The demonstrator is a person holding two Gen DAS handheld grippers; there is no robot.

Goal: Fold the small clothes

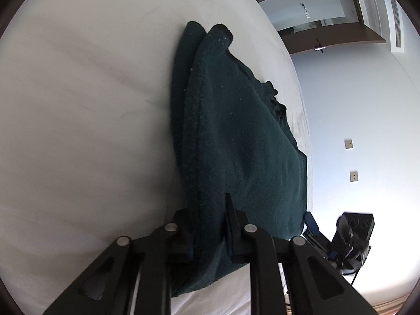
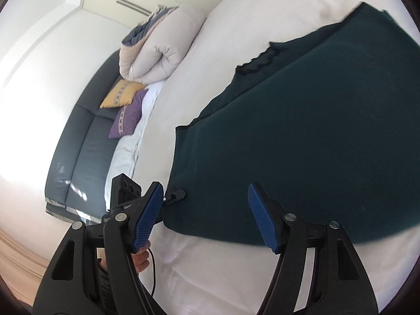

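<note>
A dark green fleece garment (image 1: 236, 141) lies on the white bed (image 1: 78, 105). In the left wrist view my left gripper (image 1: 208, 225) is shut on the garment's near edge, with cloth bunched between its fingers. The garment reaches away toward two rounded ends at the far side. In the right wrist view the same garment (image 2: 302, 144) lies spread flat. My right gripper (image 2: 204, 215) is open with blue pads (image 2: 147, 218), just above the garment's near edge and holding nothing. The left gripper (image 2: 176, 195) grips the garment's corner there.
A rolled duvet (image 2: 155, 52) and a yellow (image 2: 122, 93) and a purple cushion (image 2: 128, 115) lie at the dark headboard (image 2: 78, 141). The bed's edge and a wall with switches (image 1: 351, 160) are to the right in the left wrist view. A doorway (image 1: 315, 13) is beyond.
</note>
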